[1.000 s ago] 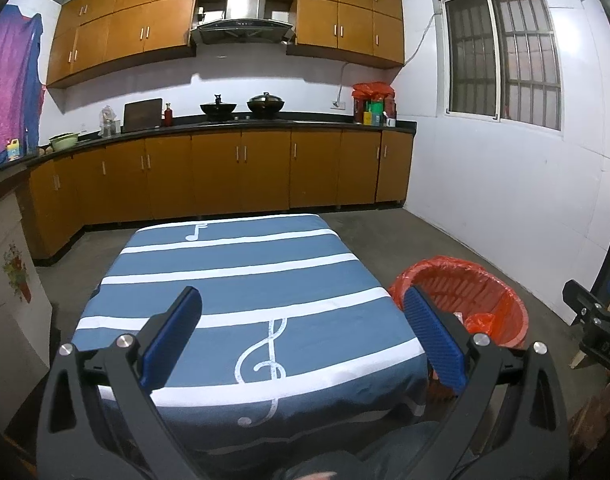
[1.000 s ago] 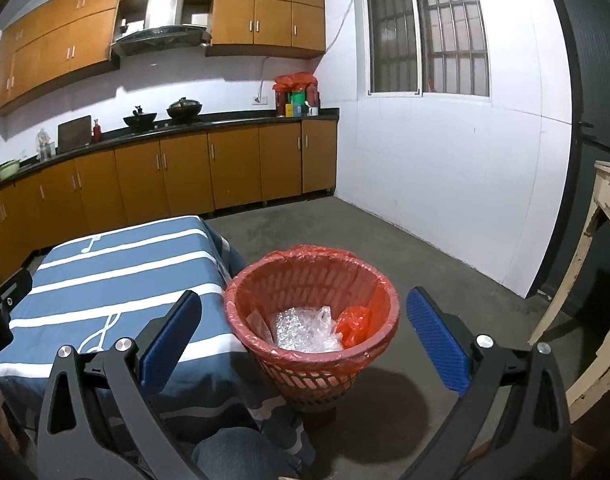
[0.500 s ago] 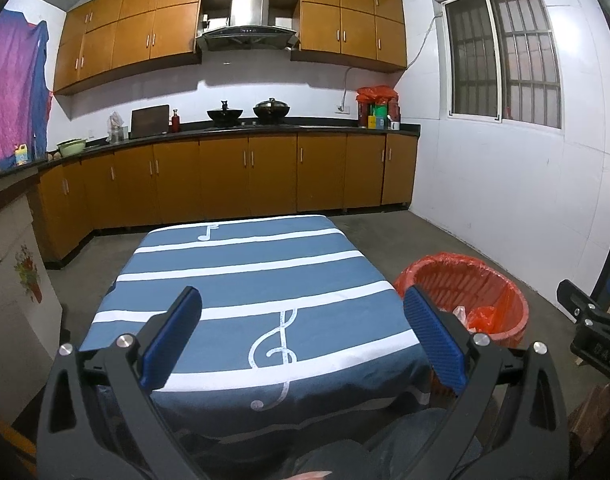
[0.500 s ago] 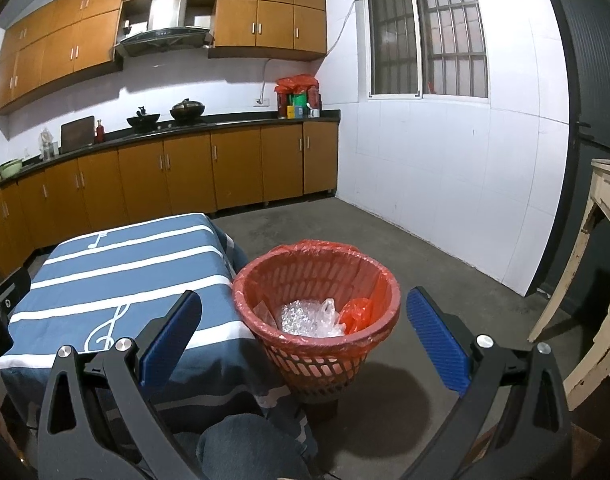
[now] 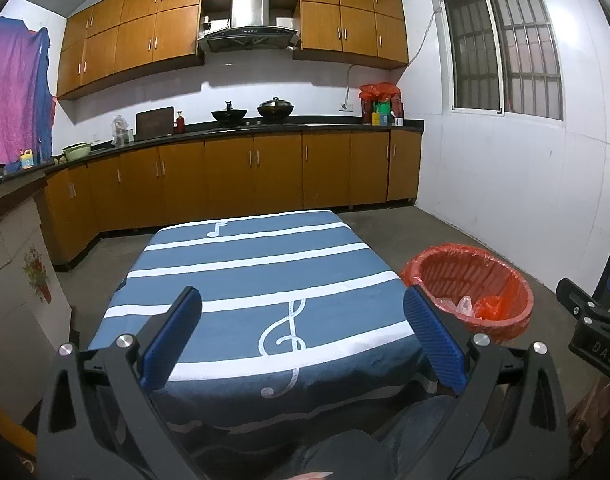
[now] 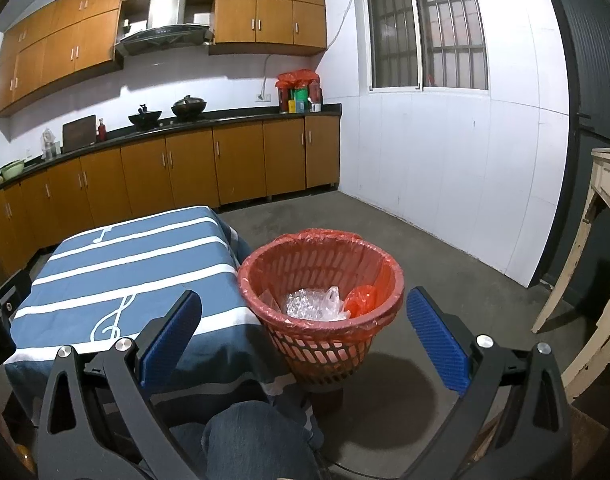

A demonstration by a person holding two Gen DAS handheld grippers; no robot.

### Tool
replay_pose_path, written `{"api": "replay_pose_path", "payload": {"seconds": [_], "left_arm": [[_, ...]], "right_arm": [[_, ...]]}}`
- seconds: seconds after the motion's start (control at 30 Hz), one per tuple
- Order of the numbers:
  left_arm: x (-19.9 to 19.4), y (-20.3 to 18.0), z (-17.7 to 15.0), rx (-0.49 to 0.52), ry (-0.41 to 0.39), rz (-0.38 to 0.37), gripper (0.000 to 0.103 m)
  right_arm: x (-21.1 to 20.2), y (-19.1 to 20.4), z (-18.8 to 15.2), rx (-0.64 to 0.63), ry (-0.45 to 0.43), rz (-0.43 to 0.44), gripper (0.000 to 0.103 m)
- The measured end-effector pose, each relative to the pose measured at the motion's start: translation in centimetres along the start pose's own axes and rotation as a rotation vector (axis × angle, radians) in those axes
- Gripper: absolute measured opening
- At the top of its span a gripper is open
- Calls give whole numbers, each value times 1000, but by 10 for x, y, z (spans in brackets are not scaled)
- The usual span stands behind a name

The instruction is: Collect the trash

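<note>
Meanwhile both the left gripper (image 5: 301, 320) and right gripper (image 6: 305, 320) gape wide, empty, near the red-lined trash basket (image 6: 321, 276) holding crumpled clear plastic (image 6: 311, 304).

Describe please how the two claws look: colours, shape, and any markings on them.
Both look alike. The left claw and the right claw each have a black frame with triangular cut-outs, silver round bolt heads, and two long flat fingers covered by blue ribbed pads. In the left view, the other claw's black body at the right edge carries white letters "DAS". No cables or sleeves show.
</note>
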State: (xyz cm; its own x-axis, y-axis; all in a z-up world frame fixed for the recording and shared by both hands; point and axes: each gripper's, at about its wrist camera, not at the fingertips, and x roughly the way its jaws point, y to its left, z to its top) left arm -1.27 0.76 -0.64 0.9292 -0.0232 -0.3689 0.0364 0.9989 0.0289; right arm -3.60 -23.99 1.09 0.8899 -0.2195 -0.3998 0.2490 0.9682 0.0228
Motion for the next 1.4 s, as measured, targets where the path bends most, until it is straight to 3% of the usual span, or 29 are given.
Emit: {"api": "replay_pose_path", "payload": {"seconds": [1.4], "left_arm": [[1,-1,-3,-18,20,-10,99]], "right_arm": [[1,-1,-2,4,6,3,101]]}}
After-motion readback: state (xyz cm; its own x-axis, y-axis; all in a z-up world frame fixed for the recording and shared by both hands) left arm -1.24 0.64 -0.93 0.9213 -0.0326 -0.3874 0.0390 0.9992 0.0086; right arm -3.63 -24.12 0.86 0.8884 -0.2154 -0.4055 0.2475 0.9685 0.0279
